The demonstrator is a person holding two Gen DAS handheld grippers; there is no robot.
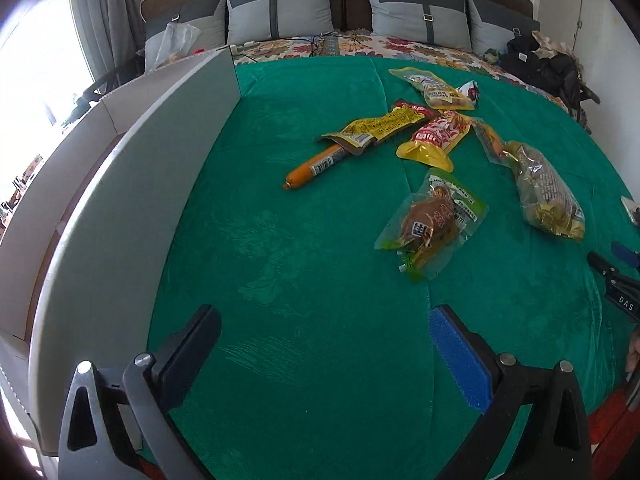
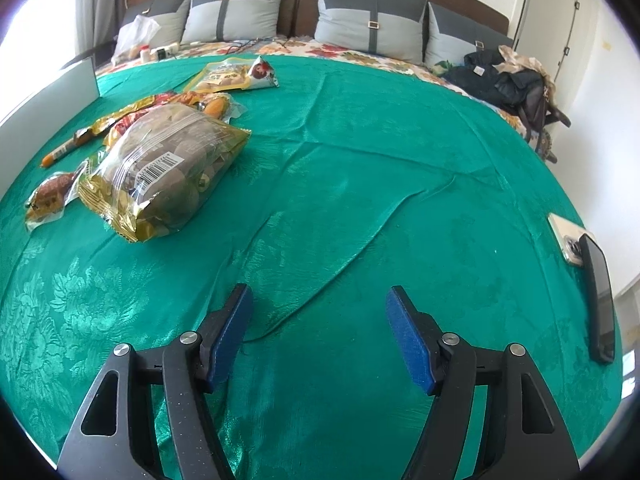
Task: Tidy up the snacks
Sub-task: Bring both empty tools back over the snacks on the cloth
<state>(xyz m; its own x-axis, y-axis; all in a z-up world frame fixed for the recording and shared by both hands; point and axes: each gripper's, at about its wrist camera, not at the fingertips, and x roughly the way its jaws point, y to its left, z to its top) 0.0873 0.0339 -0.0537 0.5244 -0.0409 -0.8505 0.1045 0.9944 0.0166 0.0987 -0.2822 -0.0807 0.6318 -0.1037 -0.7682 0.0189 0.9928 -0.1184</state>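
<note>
Several snack packets lie on a green cloth (image 1: 312,240) spread over a bed. An orange sausage stick (image 1: 316,166) lies nearest the grey box wall (image 1: 132,184), with a yellow-and-red packet (image 1: 380,124) over its far end. A clear green-edged pouch (image 1: 434,222) and a big gold bag (image 1: 546,192) lie to the right. My left gripper (image 1: 324,320) stands open over bare cloth, short of the snacks. My right gripper (image 2: 320,312) is also open with nothing between its fingers, and the gold bag (image 2: 168,168) lies ahead to its left.
The grey box (image 2: 52,88) stands at the left side of the cloth. Two phones (image 2: 588,272) lie at the cloth's right edge. Pillows (image 2: 360,20), a dark bundle of clothes (image 2: 504,76) and a plastic bag (image 2: 132,36) sit at the bed's head.
</note>
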